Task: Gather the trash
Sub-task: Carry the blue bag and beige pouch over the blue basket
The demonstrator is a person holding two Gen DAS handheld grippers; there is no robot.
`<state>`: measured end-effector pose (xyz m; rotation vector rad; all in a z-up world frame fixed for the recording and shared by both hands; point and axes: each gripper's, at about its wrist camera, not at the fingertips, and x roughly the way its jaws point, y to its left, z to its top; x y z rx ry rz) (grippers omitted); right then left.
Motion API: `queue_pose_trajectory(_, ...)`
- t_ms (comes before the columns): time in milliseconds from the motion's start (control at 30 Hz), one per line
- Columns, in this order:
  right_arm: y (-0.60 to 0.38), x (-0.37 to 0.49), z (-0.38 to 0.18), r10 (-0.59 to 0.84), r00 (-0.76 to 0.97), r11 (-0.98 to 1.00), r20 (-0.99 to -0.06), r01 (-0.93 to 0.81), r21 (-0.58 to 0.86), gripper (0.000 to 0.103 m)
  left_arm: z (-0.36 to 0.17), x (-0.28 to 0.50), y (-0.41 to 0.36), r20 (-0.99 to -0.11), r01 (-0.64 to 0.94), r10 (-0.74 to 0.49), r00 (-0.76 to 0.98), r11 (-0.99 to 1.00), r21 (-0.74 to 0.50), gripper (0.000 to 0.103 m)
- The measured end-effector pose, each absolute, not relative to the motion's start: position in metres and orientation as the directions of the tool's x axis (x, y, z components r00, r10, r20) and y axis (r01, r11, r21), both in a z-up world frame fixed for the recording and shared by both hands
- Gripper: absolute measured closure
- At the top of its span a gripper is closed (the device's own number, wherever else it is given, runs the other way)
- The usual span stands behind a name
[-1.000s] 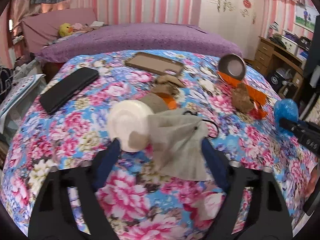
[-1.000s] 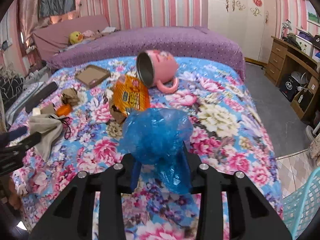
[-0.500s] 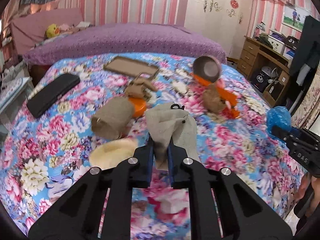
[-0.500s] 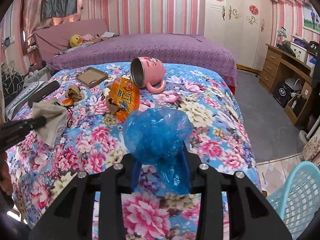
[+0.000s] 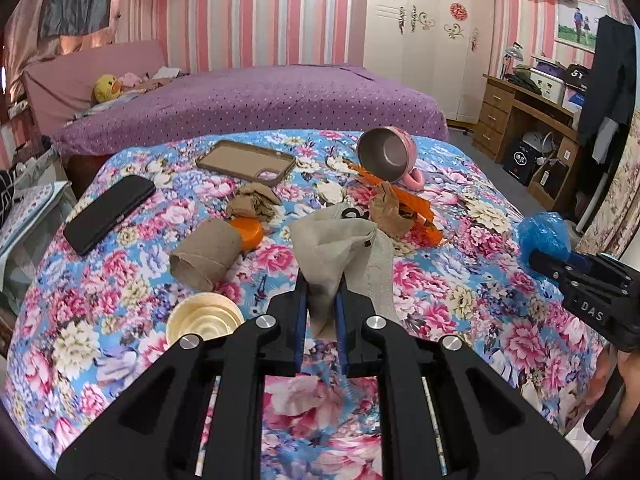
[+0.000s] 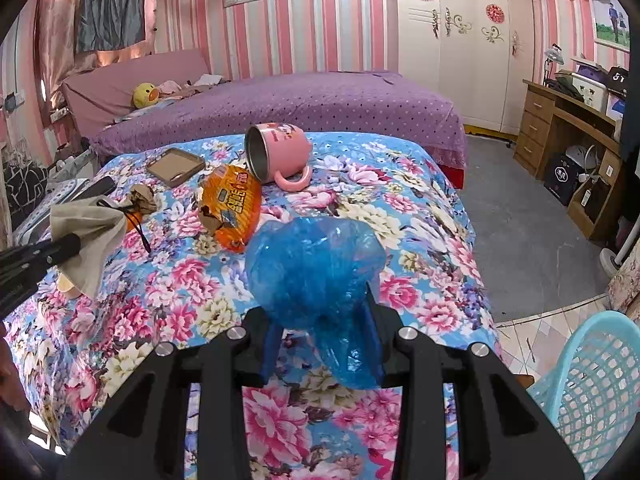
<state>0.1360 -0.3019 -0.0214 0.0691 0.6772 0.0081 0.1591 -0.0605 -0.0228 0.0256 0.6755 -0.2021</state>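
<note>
My left gripper [image 5: 321,280] is shut on a grey cloth pouch [image 5: 336,248] with a black drawstring, held up off the flowered bedspread [image 5: 100,280]; from the right wrist view the same pouch [image 6: 90,236] hangs at the far left. A crumpled blue plastic bag [image 6: 316,276] fills my right gripper [image 6: 320,320], which is shut on it above the bed. Left on the bed are an orange snack wrapper [image 6: 234,204], crumpled brown paper [image 5: 390,210], a brown cardboard tube [image 5: 206,256], an orange lid [image 5: 248,232] and a cream paper cup [image 5: 204,320].
A pink mug [image 6: 280,156] lies on its side near the wrapper. A black phone [image 5: 108,212] and a brown phone case [image 5: 246,160] lie at the bed's far left. A turquoise mesh basket [image 6: 592,392] stands on the floor at the right. A wooden desk [image 6: 568,136] lines the right wall.
My left gripper shut on the grey pouch and lifted it off the bed, uncovering the cardboard tube and the cream cup. The right gripper drew back a little with the blue bag.
</note>
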Motion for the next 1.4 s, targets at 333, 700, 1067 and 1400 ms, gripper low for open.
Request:
queue_pose_trajectory(333,-0.311,0.128,-0.016,0.059,0.793,0.994,-0.607,0.012,0.111,0.068,-0.024,0.153,-0.073,-0.624,0.151,-0.135,0.77,0.988,-0.027,0.092)
queue_pose_trajectory(700,-0.329,0.104,0.001,0.034,0.808,0.995,-0.588,0.031,0.1,0.068,-0.001,0.133,-0.102,-0.595,0.198,-0.178,0.783,0.98,-0.032,0.092)
queue_pose_trajectory(1067,-0.43,0.029,0.026,-0.152,0.794,0.981,-0.588,0.193,0.006,0.067,0.017,0.108,-0.193,-0.586,0.351,-0.316,0.746,0.935,-0.058,0.092)
queue_pose_trajectory(1400,-0.519,-0.02,0.032,-0.312,0.751,0.932,-0.582,0.36,-0.034,0.067,0.015,0.072,-0.307,-0.592,0.532,-0.477,0.649,0.841,-0.095,0.092)
